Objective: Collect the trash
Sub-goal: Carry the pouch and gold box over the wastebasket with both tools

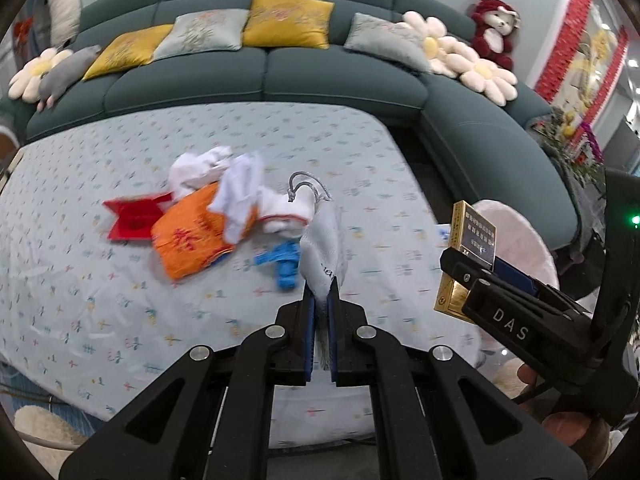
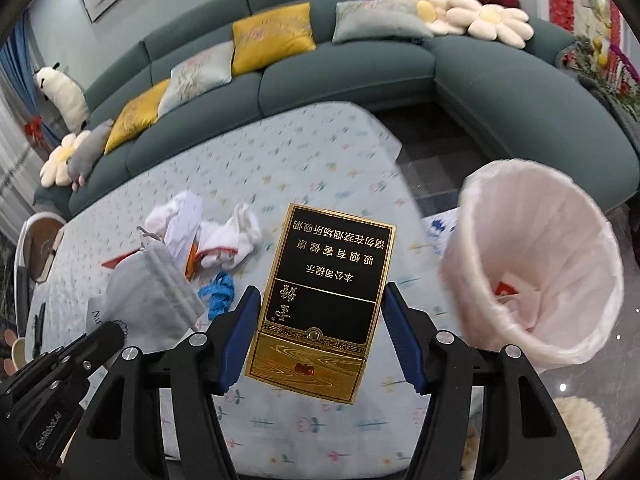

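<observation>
My left gripper (image 1: 321, 292) pinches one grey drawstring cloth pouch (image 1: 322, 240). My right gripper (image 2: 320, 334) clamps one black-and-gold cigarette box (image 2: 326, 292) by its sides, beside the white-lined bin (image 2: 536, 264). On the patterned tablecloth (image 1: 100, 280) lie one orange packet (image 1: 192, 236), one red card (image 1: 132, 220), one blue scrap (image 1: 284, 264) and crumpled white tissues (image 1: 236, 188).

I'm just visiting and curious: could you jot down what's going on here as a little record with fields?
left gripper: shut on grey drawstring pouch
right gripper: holding black-and-gold box
bin: white liner, beside the table, some scraps inside
table: pale patterned cloth
left on table: orange packet, red card, white cloths, blue scrap
</observation>
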Demonstrator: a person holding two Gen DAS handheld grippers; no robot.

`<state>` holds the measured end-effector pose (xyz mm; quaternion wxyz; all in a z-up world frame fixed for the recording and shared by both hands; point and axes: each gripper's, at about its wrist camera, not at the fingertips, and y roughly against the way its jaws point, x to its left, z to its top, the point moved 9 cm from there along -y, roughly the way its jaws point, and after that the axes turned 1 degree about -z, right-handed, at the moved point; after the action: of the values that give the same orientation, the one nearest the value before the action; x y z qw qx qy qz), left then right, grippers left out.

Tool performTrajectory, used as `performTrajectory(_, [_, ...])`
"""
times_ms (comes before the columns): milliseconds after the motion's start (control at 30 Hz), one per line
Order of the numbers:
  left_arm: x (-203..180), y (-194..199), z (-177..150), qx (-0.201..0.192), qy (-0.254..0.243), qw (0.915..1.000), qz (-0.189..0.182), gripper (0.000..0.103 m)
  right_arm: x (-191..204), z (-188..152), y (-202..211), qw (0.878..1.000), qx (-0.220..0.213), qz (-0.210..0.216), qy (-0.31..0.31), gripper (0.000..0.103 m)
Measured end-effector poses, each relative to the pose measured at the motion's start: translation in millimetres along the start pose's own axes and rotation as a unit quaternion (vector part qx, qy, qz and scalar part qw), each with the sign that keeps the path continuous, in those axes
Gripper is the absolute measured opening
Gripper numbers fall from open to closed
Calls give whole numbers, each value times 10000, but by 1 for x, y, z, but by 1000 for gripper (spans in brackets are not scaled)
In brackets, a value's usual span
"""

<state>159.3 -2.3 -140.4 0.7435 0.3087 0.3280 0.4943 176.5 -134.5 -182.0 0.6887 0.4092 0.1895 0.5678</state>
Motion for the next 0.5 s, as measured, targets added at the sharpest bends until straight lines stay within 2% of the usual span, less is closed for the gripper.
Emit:
performTrajectory(200, [-47, 4, 9, -87, -368, 9991, -212, 5, -37, 13, 28, 9992, -320, -244, 30, 60])
performTrajectory(500, [-116, 0, 17, -108, -820, 9951, -544, 5, -104, 23, 54, 9962, -599, -517, -368, 60])
